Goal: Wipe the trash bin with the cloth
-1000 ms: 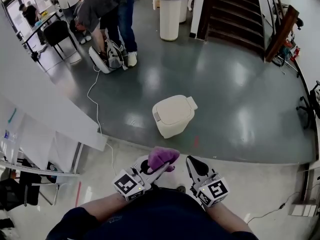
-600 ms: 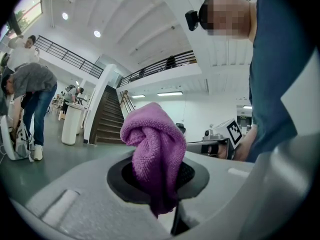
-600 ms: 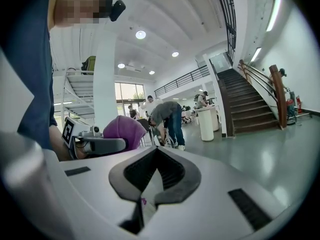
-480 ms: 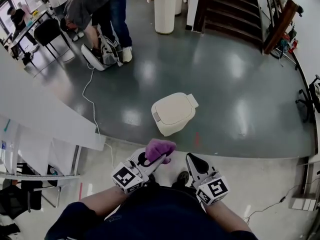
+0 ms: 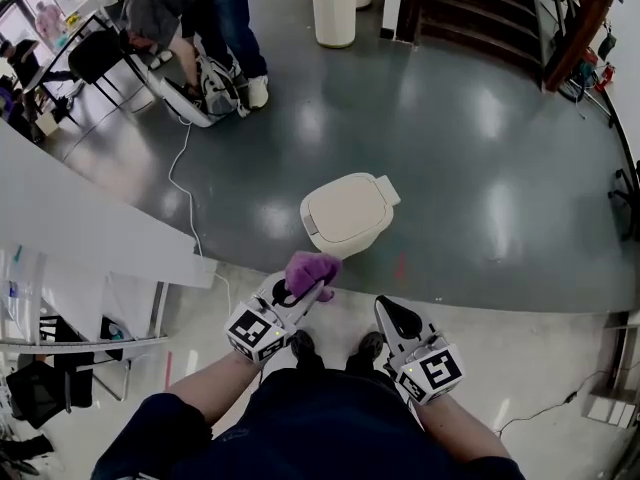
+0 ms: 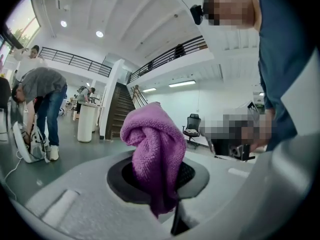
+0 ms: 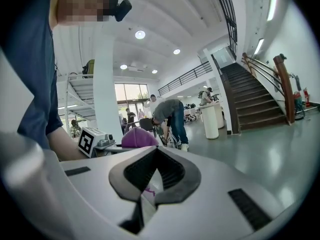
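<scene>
The cream trash bin point(image 5: 345, 213) with its lid down stands on the dark floor just ahead of me. My left gripper point(image 5: 297, 290) is shut on a bunched purple cloth point(image 5: 309, 268), held a short way in front of the bin's near side and apart from it. In the left gripper view the cloth point(image 6: 154, 151) bulges up out of the shut left gripper point(image 6: 161, 180). My right gripper point(image 5: 394, 320) hangs to the right of the cloth, shut, with nothing in it. In the right gripper view the right gripper point(image 7: 155, 176) has its pads together, and the cloth point(image 7: 138, 137) shows beyond them.
A person point(image 5: 185, 3) bends over a bag point(image 5: 222, 96) at the far left. A white cable point(image 5: 183, 183) runs along the floor. A tall white cylinder point(image 5: 333, 6) and a staircase point(image 5: 470, 13) are at the back. White partitions point(image 5: 90, 223) stand on my left.
I have stepped closer to the trash bin, and my feet now show below the grippers. The left gripper still holds the cloth, now nearer the bin. The right gripper stays shut.
</scene>
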The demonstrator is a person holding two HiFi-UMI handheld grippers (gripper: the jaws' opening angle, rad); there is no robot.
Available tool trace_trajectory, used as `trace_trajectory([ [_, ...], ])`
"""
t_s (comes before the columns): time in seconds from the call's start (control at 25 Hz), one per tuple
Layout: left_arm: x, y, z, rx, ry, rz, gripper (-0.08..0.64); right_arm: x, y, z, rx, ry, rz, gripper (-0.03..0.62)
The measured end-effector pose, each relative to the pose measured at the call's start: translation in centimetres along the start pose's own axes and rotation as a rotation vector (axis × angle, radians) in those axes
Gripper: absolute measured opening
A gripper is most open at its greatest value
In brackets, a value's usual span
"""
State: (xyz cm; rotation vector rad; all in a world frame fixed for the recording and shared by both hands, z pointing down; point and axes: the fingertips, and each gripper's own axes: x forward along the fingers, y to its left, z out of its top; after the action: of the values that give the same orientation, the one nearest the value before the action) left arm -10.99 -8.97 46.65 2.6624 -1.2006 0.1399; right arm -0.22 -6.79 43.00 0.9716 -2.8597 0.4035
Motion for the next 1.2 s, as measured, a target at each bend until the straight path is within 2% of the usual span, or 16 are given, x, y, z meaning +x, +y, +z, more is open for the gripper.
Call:
trace_trajectory([
  [0.44,5.7,8.5,-5.3,0.076,0.119,0.068,0.067,2.7,-2.3,-0.7,-0.002,0.015,0.023,0.011],
  [0.68,9.1,13.8,-9.4,0.124,0.232,0.102,0.067,3.4,-3.2,-1.1,0.005,0.031,0.014,0.01],
  [1.2,14.4,24.1,-18.9,0.145,0.446,0.164,0.067,5.6,-5.1,-4.1,0.013,0.088,-0.036,0.011],
])
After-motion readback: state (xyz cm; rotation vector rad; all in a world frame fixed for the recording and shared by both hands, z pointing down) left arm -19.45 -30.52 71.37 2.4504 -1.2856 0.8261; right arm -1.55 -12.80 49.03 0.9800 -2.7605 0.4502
